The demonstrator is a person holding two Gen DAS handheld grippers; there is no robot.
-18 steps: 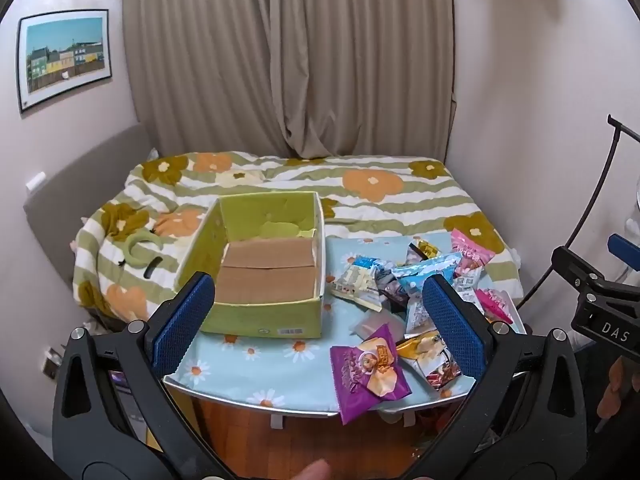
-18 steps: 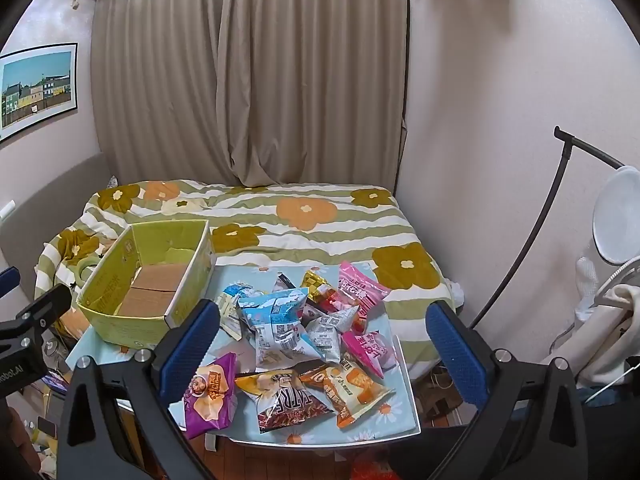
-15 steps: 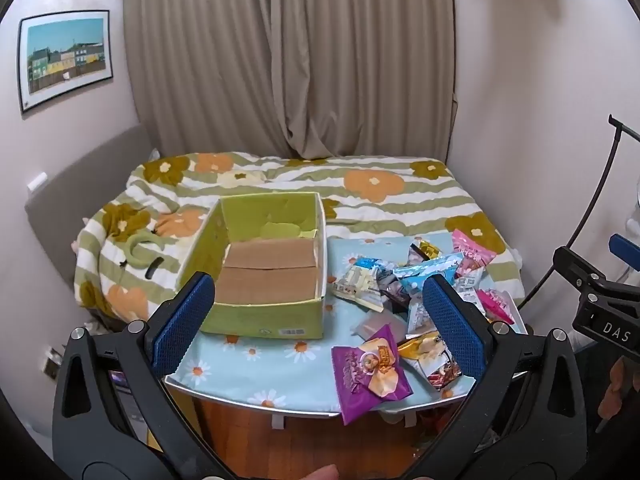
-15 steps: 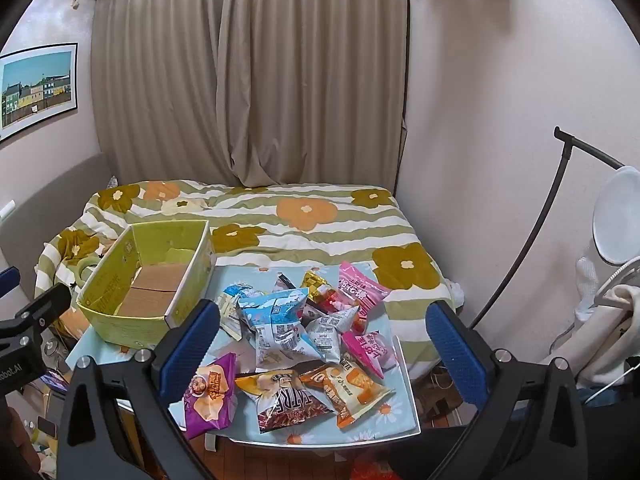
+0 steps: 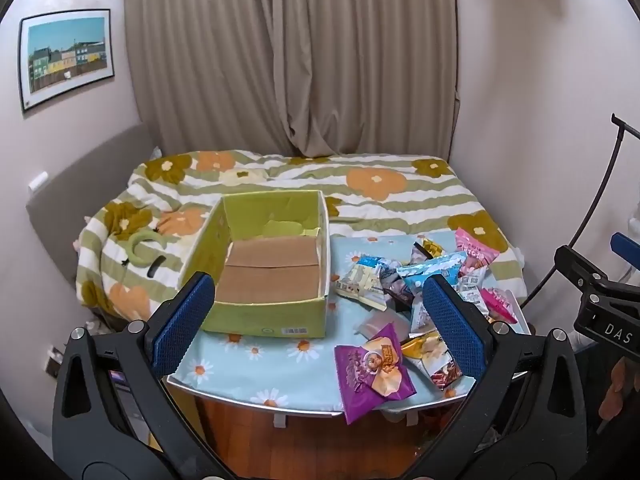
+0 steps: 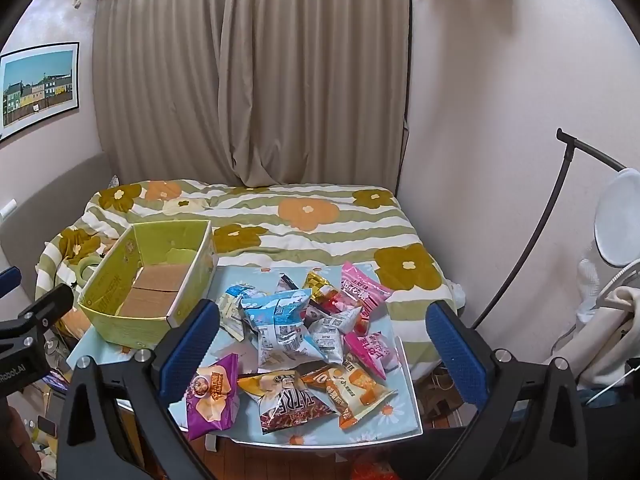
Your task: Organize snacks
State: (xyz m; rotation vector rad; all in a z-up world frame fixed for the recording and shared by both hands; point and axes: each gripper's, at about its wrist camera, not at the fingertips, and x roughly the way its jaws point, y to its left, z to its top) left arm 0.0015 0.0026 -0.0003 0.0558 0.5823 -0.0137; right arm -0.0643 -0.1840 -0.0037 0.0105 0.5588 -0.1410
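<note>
An empty green cardboard box (image 5: 264,268) (image 6: 152,288) stands on the left of a small table with a daisy-print cloth (image 5: 248,364) (image 6: 396,420). Several snack packets lie in a heap on the right half, among them a purple packet (image 5: 372,368) (image 6: 212,394) at the front edge, a light-blue one (image 6: 280,316) (image 5: 434,270) and a pink one (image 6: 362,290) (image 5: 474,248). My left gripper (image 5: 318,328) hovers open short of the table, framing the box's front and the purple packet. My right gripper (image 6: 322,346) hangs open above the heap. Neither holds anything.
A bed with a flowered, striped quilt (image 5: 360,192) (image 6: 304,216) lies right behind the table, curtains beyond it. A black lamp stand (image 6: 560,216) and a white fan (image 6: 618,224) stand at the right wall. Wooden floor shows below the table's front edge.
</note>
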